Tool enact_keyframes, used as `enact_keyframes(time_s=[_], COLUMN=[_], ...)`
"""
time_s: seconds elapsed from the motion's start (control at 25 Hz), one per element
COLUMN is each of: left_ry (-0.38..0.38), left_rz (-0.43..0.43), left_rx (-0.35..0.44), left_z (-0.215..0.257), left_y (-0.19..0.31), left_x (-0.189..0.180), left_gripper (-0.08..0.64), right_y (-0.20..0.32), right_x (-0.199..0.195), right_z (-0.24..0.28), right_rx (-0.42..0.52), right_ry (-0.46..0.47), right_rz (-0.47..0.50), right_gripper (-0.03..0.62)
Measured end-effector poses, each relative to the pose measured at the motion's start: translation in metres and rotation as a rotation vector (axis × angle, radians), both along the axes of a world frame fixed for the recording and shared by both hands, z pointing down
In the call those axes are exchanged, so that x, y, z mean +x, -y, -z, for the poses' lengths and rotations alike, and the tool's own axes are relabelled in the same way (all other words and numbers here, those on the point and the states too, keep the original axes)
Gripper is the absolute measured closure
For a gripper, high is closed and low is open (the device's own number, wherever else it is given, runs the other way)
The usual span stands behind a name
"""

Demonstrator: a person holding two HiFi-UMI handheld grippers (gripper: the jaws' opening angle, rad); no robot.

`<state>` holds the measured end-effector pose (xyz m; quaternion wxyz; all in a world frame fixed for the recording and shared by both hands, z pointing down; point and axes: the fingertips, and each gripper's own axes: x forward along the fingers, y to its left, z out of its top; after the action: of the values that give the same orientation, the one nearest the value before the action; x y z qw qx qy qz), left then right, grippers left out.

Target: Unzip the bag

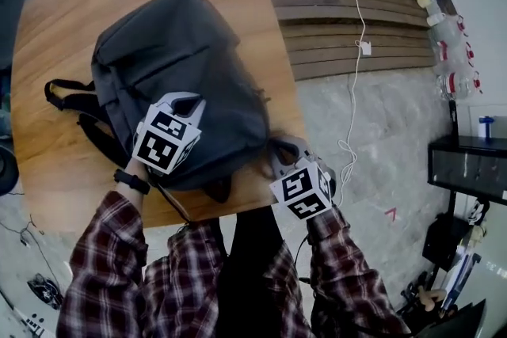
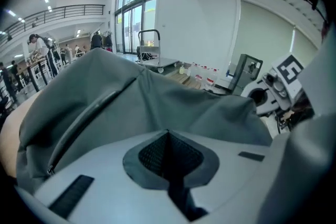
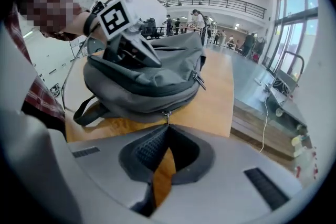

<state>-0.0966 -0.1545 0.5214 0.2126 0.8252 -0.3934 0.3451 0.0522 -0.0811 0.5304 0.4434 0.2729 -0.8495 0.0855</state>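
The bag (image 1: 190, 75) is a grey backpack lying flat on the round wooden worktop (image 1: 63, 20). It fills the middle of the worktop, and its near end reaches the edge closest to me. Its dark straps (image 1: 67, 99) trail off its left side onto the wood.

My right claw (image 3: 168, 127) is at the bag's near right corner, down at worktop level. Its jaws are closed to a narrow point, and the small metal zipper pull (image 3: 166, 114) sits right at their tips, nipped between them. The zip line runs away from that pull along the bag's side seam (a second pull (image 3: 199, 80) hangs loose further round the bag, on the side away from me).

My left claw (image 2: 168, 132) rests on top of the bag, towards its near left part. Its jaws are drawn together too, with their tips on the grey fabric, which rises in a ridge just beyond them. As far as I can see, it is pinching a fold of the cloth.

Beyond the worktop, to the right of the bag, lie wooden steps (image 1: 348, 28). A white cable (image 1: 356, 51) runs across them and down over the stone floor. A few plastic bottles (image 1: 451, 51) stand further right.
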Motion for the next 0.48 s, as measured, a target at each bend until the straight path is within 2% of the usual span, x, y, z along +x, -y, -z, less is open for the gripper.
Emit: enact_keyframes(time_s=[0.2,0.48], left_ry=[-0.058,-0.095], left_rz=[0.107,0.196], left_rx=[-0.06,-0.068], left_z=[-0.001,0.0], left_y=[-0.031,-0.06], left_x=[-0.022,-0.019], left_gripper=[0.551,0.551], right_y=[0.049,0.087], right_x=[-0.026,-0.069], right_z=[0.0,-0.002], right_rx=[0.058,0.077], right_ry=[-0.028,-0.036], right_rz=[0.083,0.157], right_gripper=[0.581,0.581])
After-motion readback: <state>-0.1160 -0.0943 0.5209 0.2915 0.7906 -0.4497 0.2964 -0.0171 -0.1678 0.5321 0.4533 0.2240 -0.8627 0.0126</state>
